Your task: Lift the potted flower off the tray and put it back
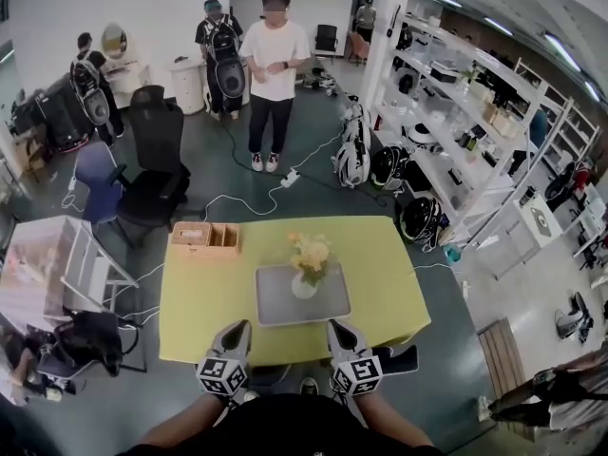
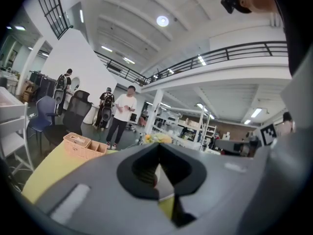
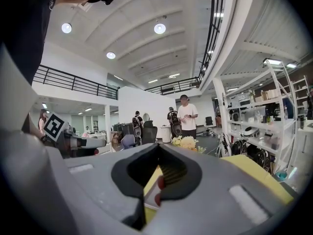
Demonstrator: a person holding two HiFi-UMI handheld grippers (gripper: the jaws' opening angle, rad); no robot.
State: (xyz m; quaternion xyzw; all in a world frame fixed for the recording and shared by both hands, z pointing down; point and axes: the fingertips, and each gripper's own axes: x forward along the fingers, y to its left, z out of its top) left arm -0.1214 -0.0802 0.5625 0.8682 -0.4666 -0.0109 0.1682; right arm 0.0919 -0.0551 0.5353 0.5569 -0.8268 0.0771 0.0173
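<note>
Left gripper (image 1: pixel 237 331) and right gripper (image 1: pixel 339 332) are both closed and empty, jaws together, near the near corners of the tray (image 1: pixel 275 312). Potted flower (image 1: pixel 306 272) stands upright on the tray, toward its far edge. In my gripper views only the blooms clear the jaws; pot and tray are hidden. Farther back on the yellow table (image 1: pixel 190 321) is a wicker basket (image 1: pixel 204 239) with compartments; I can't read the contents.
</note>
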